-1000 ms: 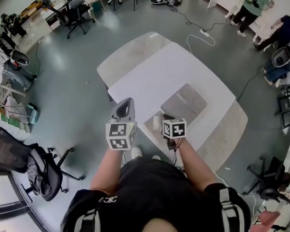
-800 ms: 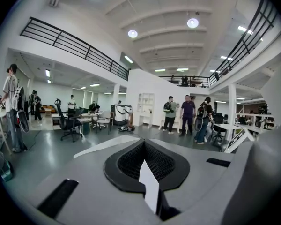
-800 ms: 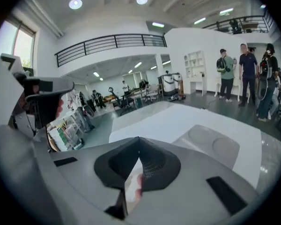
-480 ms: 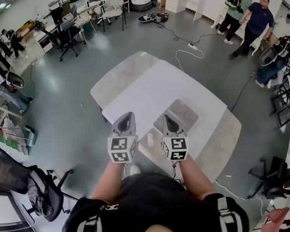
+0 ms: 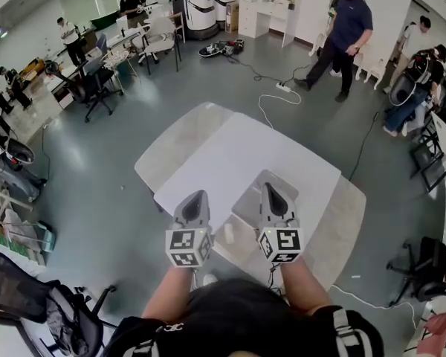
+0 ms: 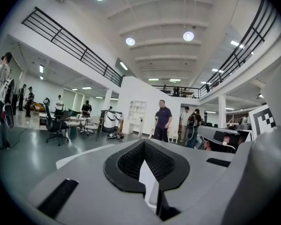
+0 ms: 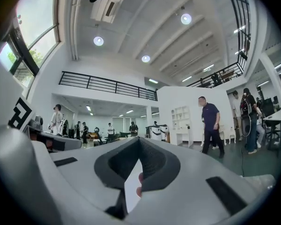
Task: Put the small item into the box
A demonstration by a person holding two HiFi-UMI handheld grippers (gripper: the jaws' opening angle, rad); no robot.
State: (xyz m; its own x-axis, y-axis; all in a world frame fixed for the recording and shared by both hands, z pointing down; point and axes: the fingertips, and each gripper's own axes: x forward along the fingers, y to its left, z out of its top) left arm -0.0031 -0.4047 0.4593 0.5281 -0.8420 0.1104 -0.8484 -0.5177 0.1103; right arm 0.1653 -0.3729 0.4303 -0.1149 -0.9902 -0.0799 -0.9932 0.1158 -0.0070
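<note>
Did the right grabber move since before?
Yes. Against the clear box on the white table, the right gripper has tipped up: before it pointed down at the box's near end, now it lies forward across the box.

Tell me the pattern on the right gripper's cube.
The cube carries black-and-white square markers; the head view shows it best.

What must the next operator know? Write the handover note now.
Left tongs: shut, nothing seen in them, held up over the table's near edge.
Right tongs: shut, nothing clearly held, up over the clear box.
Small white item: lies low between the two tongs; whether it sits inside the box's near part cannot be told.
Done: nothing confirmed.
Left: check the item; if it is outside, grip it and put it into the box.
</note>
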